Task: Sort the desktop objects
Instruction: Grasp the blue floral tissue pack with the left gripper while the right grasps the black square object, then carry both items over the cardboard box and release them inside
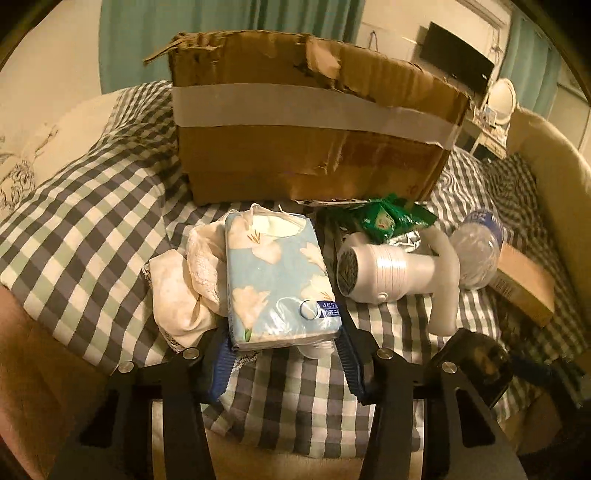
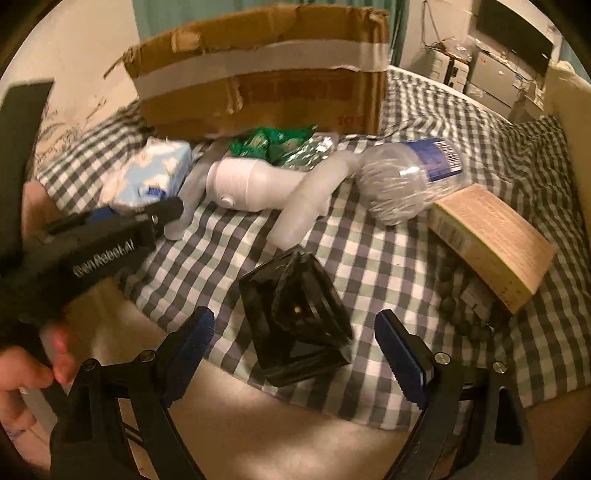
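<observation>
While tissue pack lies bedside, cardboard box stands.

Setting: a home bedroom. Working surface is a bed covered by a blue, green and white checked sheet, with a padded cream bed frame along the right edge. Teal curtains hang behind. A wall-mounted television sits above a small white dressing table with a round mirror. Household clutter on the bed: torn cardboard box, tissue pack, white hair dryer, plastic bottle.
</observation>
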A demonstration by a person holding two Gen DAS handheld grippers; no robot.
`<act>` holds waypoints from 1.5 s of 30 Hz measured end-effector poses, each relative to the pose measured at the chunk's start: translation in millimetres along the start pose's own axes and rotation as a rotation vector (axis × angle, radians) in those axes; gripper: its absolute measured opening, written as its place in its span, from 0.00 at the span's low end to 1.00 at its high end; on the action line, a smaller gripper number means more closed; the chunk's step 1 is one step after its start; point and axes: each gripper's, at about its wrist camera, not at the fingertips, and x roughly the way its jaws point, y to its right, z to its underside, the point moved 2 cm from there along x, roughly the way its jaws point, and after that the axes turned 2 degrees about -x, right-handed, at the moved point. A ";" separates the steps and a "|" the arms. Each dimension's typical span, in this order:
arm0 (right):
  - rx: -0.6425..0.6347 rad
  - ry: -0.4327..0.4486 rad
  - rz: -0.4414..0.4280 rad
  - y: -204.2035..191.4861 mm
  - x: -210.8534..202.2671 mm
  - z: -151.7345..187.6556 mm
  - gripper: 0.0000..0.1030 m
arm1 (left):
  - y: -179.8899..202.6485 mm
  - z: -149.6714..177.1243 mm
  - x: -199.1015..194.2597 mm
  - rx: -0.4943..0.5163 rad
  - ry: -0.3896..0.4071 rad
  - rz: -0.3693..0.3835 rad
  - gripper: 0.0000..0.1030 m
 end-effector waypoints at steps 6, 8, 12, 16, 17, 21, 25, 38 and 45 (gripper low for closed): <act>0.000 -0.052 0.015 -0.9 16.1 1.9 0.56 | -2.4 0.2 -3.7 -0.004 0.020 0.005 0.49; 0.020 -0.046 0.003 2.4 14.8 1.9 0.56 | -3.6 -1.1 -4.1 -0.010 0.025 0.014 0.49; 0.039 -0.023 -0.003 6.3 8.1 2.0 0.56 | -6.4 0.0 -8.2 -0.002 0.034 0.015 0.49; 0.056 0.025 -0.016 8.4 -6.8 -0.8 0.56 | -5.0 2.1 -16.5 0.006 0.042 0.015 0.49; 0.061 0.039 -0.023 9.3 -11.3 -0.9 0.56 | -3.9 3.4 -20.3 0.007 0.043 0.017 0.49; 0.075 0.069 -0.023 10.8 -25.4 -0.2 0.56 | 0.1 5.2 -33.9 0.009 0.055 0.036 0.49; 0.084 0.086 -0.026 10.7 -37.7 1.2 0.56 | 5.4 2.6 -47.1 0.016 0.078 0.047 0.49; 0.141 0.226 -0.059 19.7 -97.1 -23.1 0.56 | 9.1 -38.6 -85.2 0.020 0.164 0.095 0.49; 0.142 0.303 -0.113 26.3 -115.6 -52.6 0.56 | 5.3 -73.2 -97.2 0.072 0.201 0.134 0.49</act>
